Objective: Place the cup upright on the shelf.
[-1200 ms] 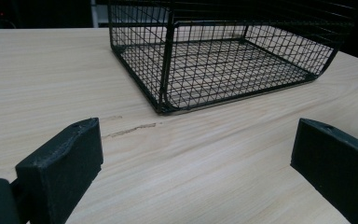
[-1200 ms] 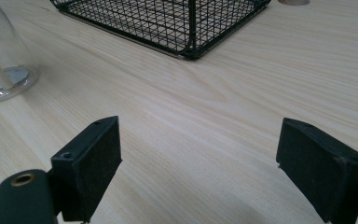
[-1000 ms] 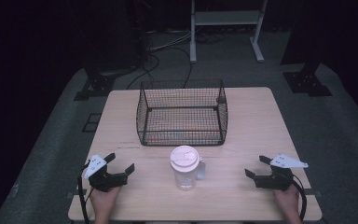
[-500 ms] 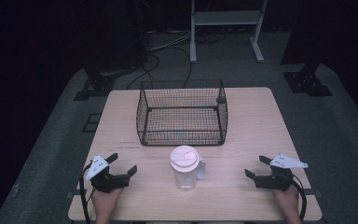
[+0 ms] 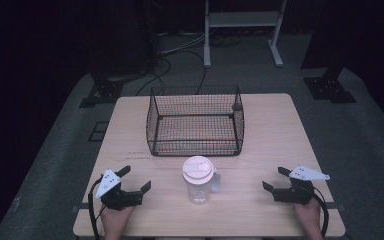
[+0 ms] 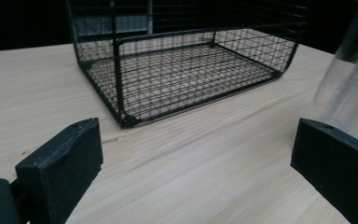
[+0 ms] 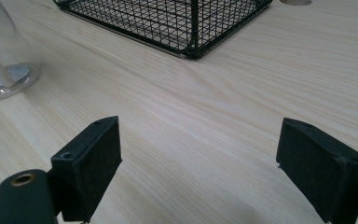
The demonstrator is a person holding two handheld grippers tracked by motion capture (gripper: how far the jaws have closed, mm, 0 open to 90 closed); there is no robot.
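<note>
A clear cup (image 5: pixel 198 180) with a white lid stands upright near the front edge of the wooden table (image 5: pixel 280 135), about midway between the person's two hands. A white straw or tag hangs at the cup's right side; I cannot tell which. Behind it, toward the far side of the table, sits a black wire basket (image 5: pixel 196 121) with nothing visible inside it, close to the cup but not touching.

The left gripper (image 5: pixel 135 179) rests low at the table's front left, its jaws spread wide with only bare wood between them, pointing toward the cup and basket. In the left gripper view the two black pads (image 6: pixel 60 170) stand far apart, the basket (image 6: pixel 186 70) lies ahead, and the cup's clear wall (image 6: pixel 349 93) rises at the right edge, just beyond the right pad.

The right gripper (image 5: pixel 275 179) sits at the front right, well apart from the cup, its jaws likewise wide open and holding nothing. In its own view a corner of the basket (image 7: pixel 186 23) shows ahead and the cup's base (image 7: pixel 4 70) stands off to the left, clear of the pads (image 7: pixel 88 163).

The floor (image 5: pixel 60 150) around the table is dark grey carpet, with cables trailing at the back.
</note>
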